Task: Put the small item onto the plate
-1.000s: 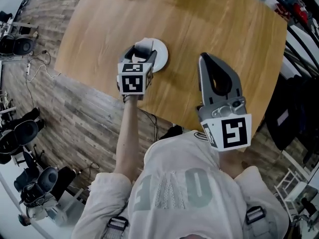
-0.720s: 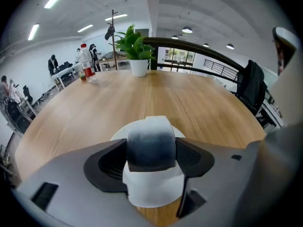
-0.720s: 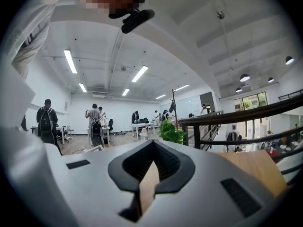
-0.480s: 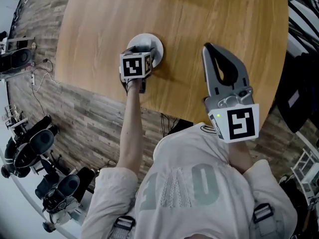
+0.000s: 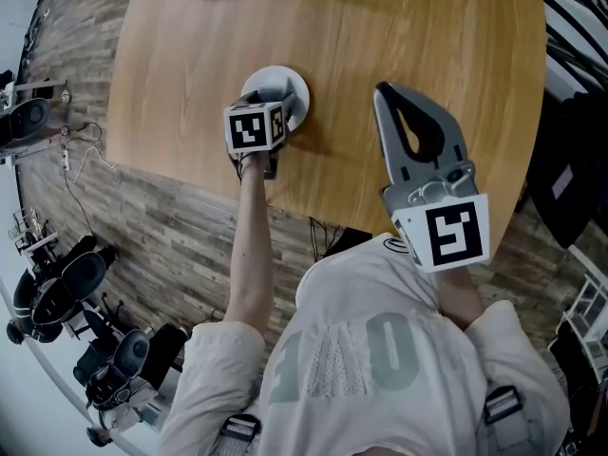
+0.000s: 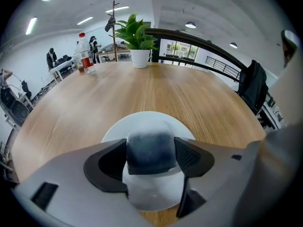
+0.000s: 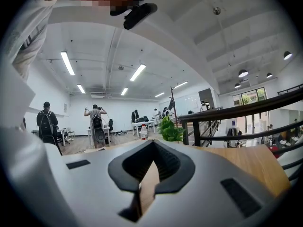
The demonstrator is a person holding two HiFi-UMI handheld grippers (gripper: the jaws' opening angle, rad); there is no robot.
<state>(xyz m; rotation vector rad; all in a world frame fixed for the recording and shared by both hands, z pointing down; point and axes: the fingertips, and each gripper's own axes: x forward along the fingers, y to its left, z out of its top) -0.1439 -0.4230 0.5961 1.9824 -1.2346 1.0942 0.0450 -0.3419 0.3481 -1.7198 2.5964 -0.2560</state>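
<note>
A small item (image 6: pixel 151 151) with a dark top and a white base sits gripped between my left gripper's (image 6: pixel 151 162) jaws. Right beneath it lies the round white plate (image 6: pixel 116 129), near the wooden table's (image 5: pixel 380 36) left front edge. From the head view the left gripper (image 5: pixel 270 103) covers the near half of the plate (image 5: pixel 293 82), and the item is hidden. My right gripper (image 5: pixel 407 122) hovers over the table's front right with its jaws closed together and nothing between them; its own view shows the right gripper (image 7: pixel 149 171) tilted up toward the room.
A potted plant (image 6: pixel 137 37) and a red-capped bottle (image 6: pixel 85 53) stand at the table's far side. The table's near edge (image 5: pixel 313 212) runs just behind both grippers. Camera gear (image 5: pixel 66 283) lies on the floor to the left. People stand in the background.
The head view has shifted a little. The left gripper stays over the plate with the item in it, and the right gripper keeps its place.
</note>
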